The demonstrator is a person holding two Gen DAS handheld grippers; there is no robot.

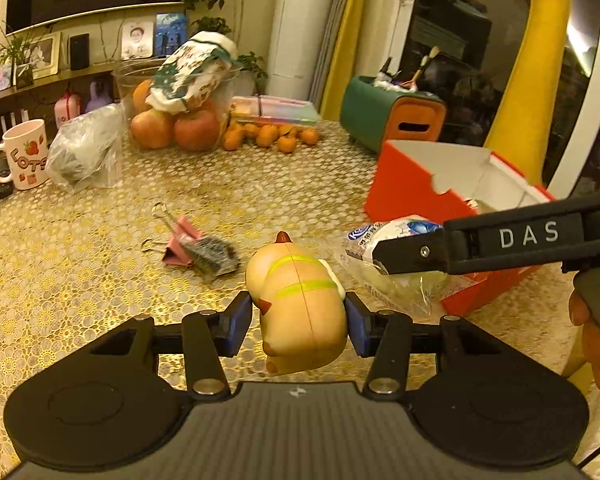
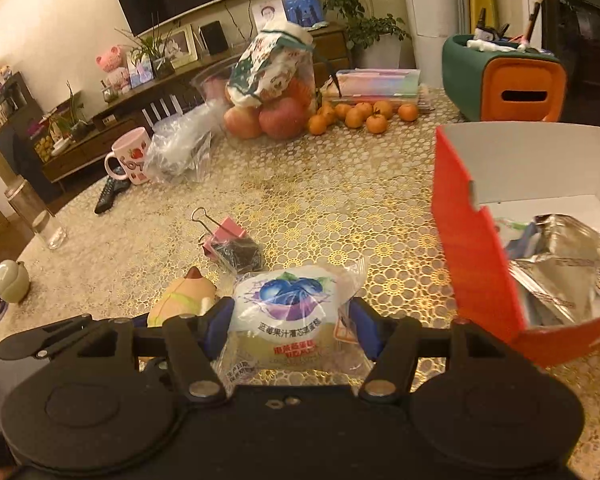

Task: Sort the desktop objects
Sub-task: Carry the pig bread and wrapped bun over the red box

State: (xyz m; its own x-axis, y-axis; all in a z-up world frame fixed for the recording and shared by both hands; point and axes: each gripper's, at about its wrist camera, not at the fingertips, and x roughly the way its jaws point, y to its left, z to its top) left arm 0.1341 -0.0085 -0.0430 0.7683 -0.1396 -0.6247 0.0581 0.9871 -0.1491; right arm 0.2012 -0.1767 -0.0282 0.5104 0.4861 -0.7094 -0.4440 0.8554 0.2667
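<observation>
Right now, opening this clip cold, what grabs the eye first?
Each tool holds something: the left tool grips a tan toy, and the right tool grips a wrapped cake with blueberries printed on it. To their right stands an open red box with a silver pouch inside. A pink clip lies on the gold lace tablecloth beyond the toy.

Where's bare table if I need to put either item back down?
Bare cloth between the binder clip, the fruit bowl and the red box. More between the clip and the mug. Crowded along the far edge.
</observation>
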